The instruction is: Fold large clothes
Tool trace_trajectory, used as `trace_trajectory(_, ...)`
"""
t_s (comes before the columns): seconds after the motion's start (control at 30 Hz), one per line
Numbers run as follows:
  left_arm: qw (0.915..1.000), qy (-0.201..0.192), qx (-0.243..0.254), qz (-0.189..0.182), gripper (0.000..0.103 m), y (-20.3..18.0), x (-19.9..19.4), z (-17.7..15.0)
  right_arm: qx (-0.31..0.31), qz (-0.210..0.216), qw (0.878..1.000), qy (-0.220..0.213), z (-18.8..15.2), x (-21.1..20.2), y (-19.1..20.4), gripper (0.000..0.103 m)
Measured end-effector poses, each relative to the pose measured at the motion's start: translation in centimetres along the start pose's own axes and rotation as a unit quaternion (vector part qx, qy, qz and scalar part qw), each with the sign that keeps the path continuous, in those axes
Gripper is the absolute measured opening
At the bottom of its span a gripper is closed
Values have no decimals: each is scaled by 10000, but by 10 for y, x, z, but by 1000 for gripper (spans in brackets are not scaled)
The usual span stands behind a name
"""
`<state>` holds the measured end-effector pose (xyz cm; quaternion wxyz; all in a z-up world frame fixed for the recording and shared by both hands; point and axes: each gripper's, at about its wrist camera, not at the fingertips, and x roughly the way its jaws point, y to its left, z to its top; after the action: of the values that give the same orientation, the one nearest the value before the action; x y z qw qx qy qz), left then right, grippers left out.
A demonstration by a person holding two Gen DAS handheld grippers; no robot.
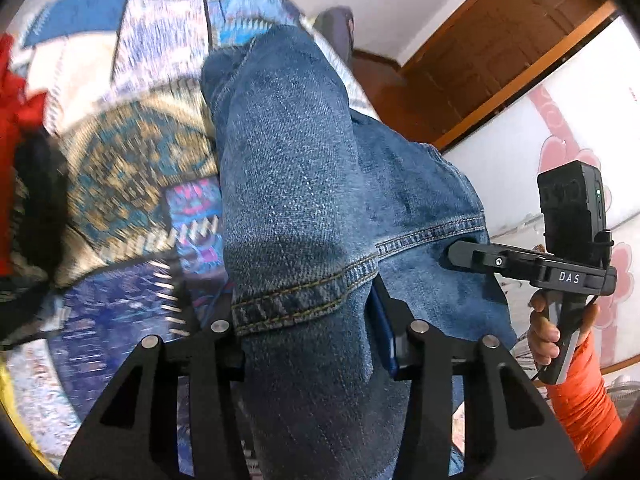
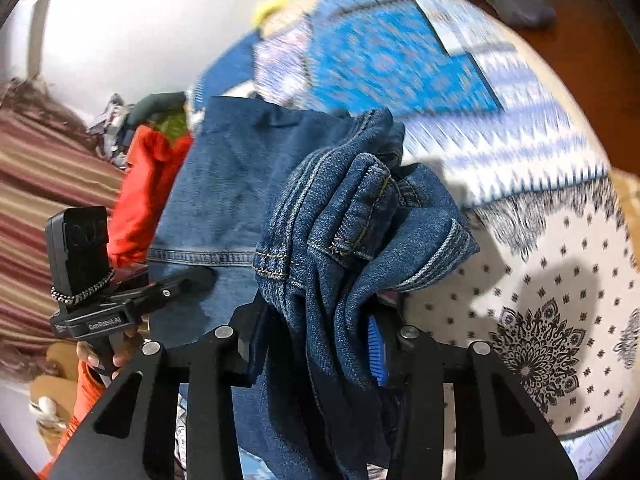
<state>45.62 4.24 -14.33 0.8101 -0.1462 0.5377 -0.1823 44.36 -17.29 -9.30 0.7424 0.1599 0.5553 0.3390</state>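
A pair of blue denim jeans hangs lifted above the bed, held at its stitched hem by both grippers. My left gripper is shut on a thick fold of denim that fills the gap between its pads. In the same view my right gripper bites the hem further right. The right wrist view shows the right gripper shut on a bunched fold of the jeans, a blue pad pressed against the cloth. The left gripper clamps the hem at the left there.
A bed with a blue and white patterned spread lies below the jeans. Red clothing is heaped at its side. A hand in an orange sleeve holds the right gripper. A brown wooden door stands behind.
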Motion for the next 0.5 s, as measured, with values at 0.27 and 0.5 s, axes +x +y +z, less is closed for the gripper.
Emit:
trace_trajectory(0.27, 9931, -1094, 289, 303, 45, -8, -130, 15, -748, 390, 9946, -598, 31, -26, 105, 37)
trace_trajectory(0.5, 9793, -1842, 276, 795, 45, 35, -222, 20, -1408, 655, 9855, -686, 64, 3, 197, 37)
